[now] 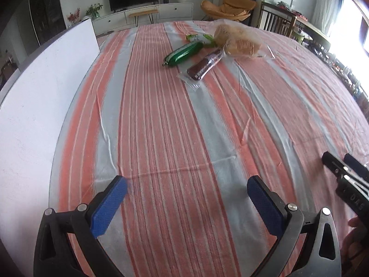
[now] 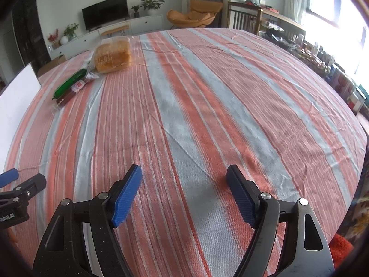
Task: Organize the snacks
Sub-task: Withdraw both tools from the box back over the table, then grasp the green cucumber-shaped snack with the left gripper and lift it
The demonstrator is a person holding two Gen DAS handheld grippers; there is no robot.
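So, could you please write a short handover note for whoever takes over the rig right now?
Left tongs: open, empty, above bare striped tablecloth.
Right tongs: open, empty, also over bare cloth at the near side.
Snacks: all clustered at the far side: bagged bread loaf, green sausage beside it, dark red sausage in clear wrap, and a small green packet behind. A white board stands at the left edge.
Done: nothing visibly sorted.
Left: pick up and arrange every snack.

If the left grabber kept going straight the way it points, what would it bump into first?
Probably just the striped tablecloth. The left gripper is open, empty and tilted down at bare cloth. The green sausage and other snacks lie farther ahead.
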